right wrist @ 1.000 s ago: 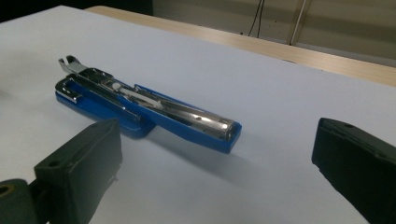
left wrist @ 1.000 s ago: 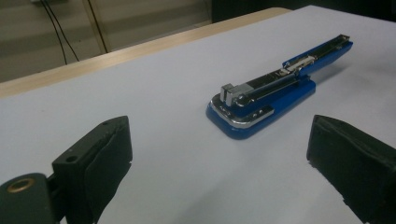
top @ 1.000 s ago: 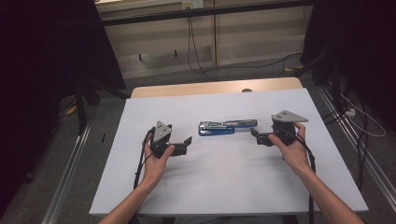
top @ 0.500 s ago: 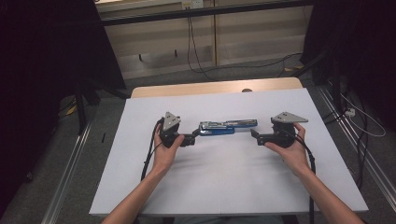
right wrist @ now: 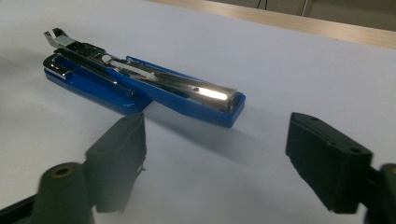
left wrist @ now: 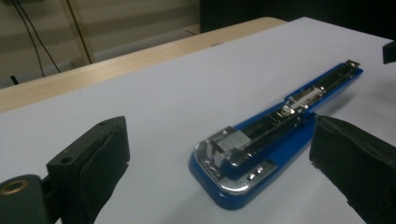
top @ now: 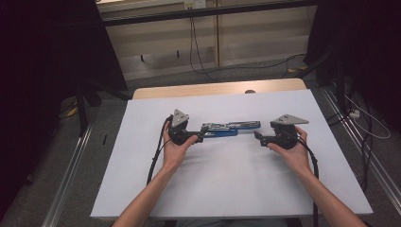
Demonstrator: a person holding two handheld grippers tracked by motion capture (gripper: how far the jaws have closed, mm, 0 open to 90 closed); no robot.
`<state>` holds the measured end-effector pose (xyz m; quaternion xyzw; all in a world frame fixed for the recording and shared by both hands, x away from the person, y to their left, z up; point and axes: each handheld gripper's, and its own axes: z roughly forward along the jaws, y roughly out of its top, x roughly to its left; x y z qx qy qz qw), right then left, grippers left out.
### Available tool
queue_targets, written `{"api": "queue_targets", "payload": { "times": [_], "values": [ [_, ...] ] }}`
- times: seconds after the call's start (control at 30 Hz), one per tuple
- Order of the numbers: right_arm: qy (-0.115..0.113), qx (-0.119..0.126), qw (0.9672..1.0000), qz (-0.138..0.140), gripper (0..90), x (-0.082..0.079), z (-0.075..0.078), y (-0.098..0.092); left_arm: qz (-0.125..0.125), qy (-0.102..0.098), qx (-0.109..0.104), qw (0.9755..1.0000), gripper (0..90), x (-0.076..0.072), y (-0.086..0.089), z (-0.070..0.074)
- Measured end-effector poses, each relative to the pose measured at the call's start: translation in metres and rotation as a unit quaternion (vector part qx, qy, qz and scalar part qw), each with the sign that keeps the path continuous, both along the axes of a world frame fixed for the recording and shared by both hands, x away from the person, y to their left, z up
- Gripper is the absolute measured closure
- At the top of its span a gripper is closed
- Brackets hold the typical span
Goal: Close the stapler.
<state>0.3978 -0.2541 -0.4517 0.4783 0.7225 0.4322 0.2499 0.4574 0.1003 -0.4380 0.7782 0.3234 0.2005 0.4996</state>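
A blue stapler (top: 230,128) lies folded open flat on the white tabletop (top: 227,189), its metal rail facing up. My left gripper (top: 199,137) is at the stapler's left end and stands open. In the left gripper view the stapler's near end (left wrist: 233,172) lies between the two wide-apart jaws, and the pads are clear of it. My right gripper (top: 258,137) points at the stapler's right end. Its jaws have just been closing but remain open (right wrist: 224,163) with nothing between them. The stapler's blue tip (right wrist: 229,109) sits just beyond those jaws.
A strip of wooden table edge (top: 213,89) shows behind the white surface. Cables (top: 198,52) run across the floor beyond it. Dark curtains hang at both sides, and metal rails (top: 71,184) flank the table. A black cable (top: 156,156) trails from the left gripper.
My left gripper has slid right across the table up to the stapler's left end. The right hand has stayed nearly still at the other end.
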Motion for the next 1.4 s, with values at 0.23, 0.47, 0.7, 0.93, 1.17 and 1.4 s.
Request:
{"api": "queue_targets", "payload": {
  "times": [0.23, 0.47, 0.7, 0.93, 1.17, 1.4],
  "values": [
    [-0.007, -0.021, 0.9998, 0.002, 48.3, -0.003, 0.003, -0.003, 0.016, 0.004, -0.005, 0.9999, 4.7, 0.002, 0.009, 0.000],
    [-0.004, -0.011, 0.9997, 0.023, 76.6, -0.003, 0.002, -0.002, 0.012, 0.025, 0.005, 0.9996, 5.3, 0.001, 0.005, -0.010],
    [0.008, -0.006, 0.9994, 0.032, 90.0, -0.003, -0.001, -0.001, 0.002, 0.021, 0.005, 0.9998, 13.9, -0.003, 0.001, -0.007],
    [0.014, -0.008, 0.9990, 0.043, 90.0, -0.002, -0.002, 0.003, -0.015, 0.038, 0.025, 0.9989, 33.4, -0.003, -0.001, -0.012],
    [0.022, -0.010, 0.9987, 0.044, 90.0, -0.002, -0.003, 0.003, -0.039, 0.048, 0.019, 0.9979, 58.3, -0.004, -0.006, -0.014],
    [0.026, -0.014, 0.9984, 0.048, 90.0, -0.001, -0.004, 0.005, -0.046, 0.045, 0.021, 0.9977, 85.9, -0.001, -0.005, -0.015]
  ]
}}
